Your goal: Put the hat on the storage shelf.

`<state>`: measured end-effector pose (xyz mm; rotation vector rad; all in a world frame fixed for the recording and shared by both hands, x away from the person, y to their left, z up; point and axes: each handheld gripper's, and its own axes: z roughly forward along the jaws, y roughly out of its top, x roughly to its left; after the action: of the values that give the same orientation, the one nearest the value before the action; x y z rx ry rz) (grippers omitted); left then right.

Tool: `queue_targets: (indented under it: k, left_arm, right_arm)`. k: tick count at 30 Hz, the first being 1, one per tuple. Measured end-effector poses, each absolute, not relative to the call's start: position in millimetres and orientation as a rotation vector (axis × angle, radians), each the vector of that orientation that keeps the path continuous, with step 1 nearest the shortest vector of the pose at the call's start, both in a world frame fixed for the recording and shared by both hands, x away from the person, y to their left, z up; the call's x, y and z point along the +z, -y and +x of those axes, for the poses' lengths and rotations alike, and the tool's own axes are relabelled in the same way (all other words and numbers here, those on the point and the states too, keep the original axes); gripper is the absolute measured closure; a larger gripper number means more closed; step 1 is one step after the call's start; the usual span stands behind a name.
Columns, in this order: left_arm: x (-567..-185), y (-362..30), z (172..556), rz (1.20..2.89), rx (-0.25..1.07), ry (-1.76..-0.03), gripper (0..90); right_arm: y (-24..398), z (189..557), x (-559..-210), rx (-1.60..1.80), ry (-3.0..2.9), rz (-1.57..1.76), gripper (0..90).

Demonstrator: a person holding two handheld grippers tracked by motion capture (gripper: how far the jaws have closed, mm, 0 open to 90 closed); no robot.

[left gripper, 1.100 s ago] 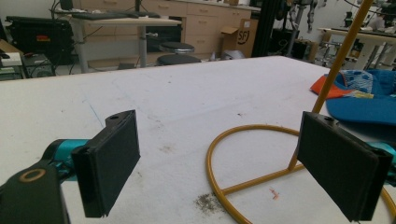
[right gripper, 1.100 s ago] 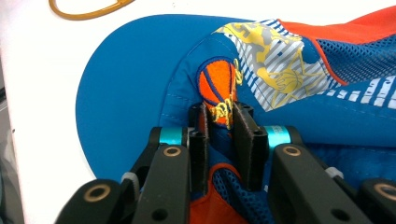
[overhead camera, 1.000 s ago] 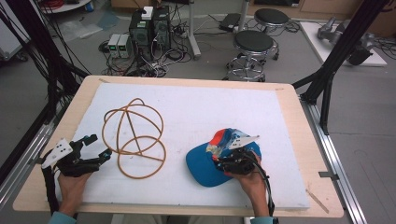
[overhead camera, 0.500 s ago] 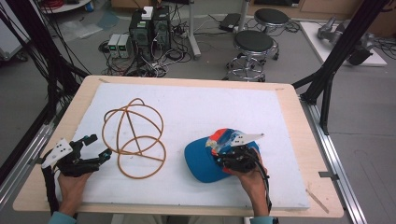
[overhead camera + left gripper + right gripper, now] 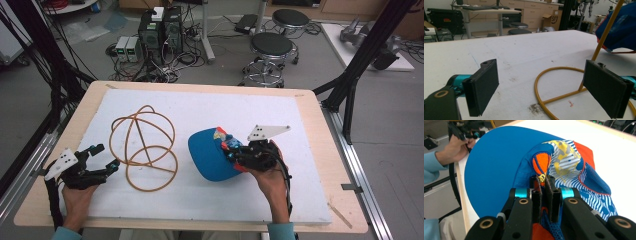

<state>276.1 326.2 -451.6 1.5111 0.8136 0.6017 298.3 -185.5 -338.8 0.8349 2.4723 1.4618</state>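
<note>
A lab or research workroom, judging by what stands around the table (image 5: 320,150). Grey floor (image 5: 40,90) strewn with cables (image 5: 170,65), with computer towers (image 5: 160,27) and small grey boxes (image 5: 127,47) set directly on it. Two round black stools (image 5: 271,46) on chrome bases just beyond the table's far edge. Black frame struts (image 5: 360,60) rising at both sides. Seen from the left gripper view: a desk (image 5: 486,11), wooden drawer cabinets (image 5: 534,10) along the wall, and a cardboard box (image 5: 551,21).
</note>
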Motion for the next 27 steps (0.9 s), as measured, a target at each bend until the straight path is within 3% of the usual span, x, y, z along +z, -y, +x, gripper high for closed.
queue_targets:
  k: [27]
  left_arm:
    - [-451.7,-325.8,275.7,1.512,0.606,-0.807,13.7]
  right_arm:
    - [128.3,310.5,-255.5,1.637,-2.415,0.620,85.2]
